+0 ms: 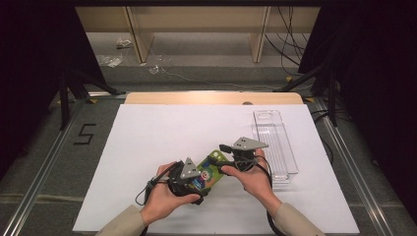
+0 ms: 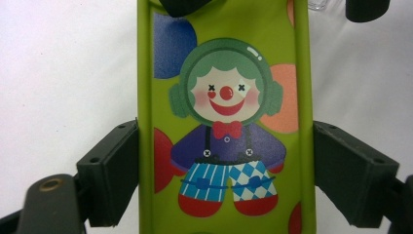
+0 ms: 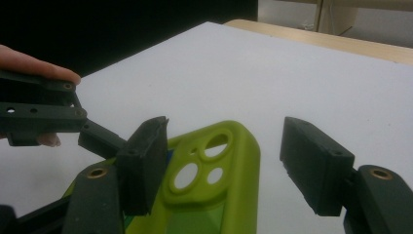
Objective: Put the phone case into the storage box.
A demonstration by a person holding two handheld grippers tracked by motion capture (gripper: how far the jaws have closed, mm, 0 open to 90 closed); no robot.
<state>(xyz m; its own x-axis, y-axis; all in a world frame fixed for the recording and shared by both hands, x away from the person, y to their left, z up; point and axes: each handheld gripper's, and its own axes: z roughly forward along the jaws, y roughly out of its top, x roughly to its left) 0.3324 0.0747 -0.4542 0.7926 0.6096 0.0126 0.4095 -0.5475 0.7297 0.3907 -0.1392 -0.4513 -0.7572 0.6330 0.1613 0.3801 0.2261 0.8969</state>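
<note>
1. Phone case, lime green with a clown print, sits low on the white table between both hands; its long axis runs from the left gripper toward the right gripper, camera cutouts at the far end.
2. Left jaws clamp its long edges; right jaws stand wide around the cutout end.
3. Risk, as I judge it: the soft case could twist or slip out if the right jaws close off-centre.

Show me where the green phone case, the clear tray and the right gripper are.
green phone case (image 2: 226,92), left gripper view, on the clown's face.
clear tray (image 1: 275,140), high view, on its ribbed floor.
right gripper (image 3: 224,170), right gripper view, midway between its open jaws.
</note>
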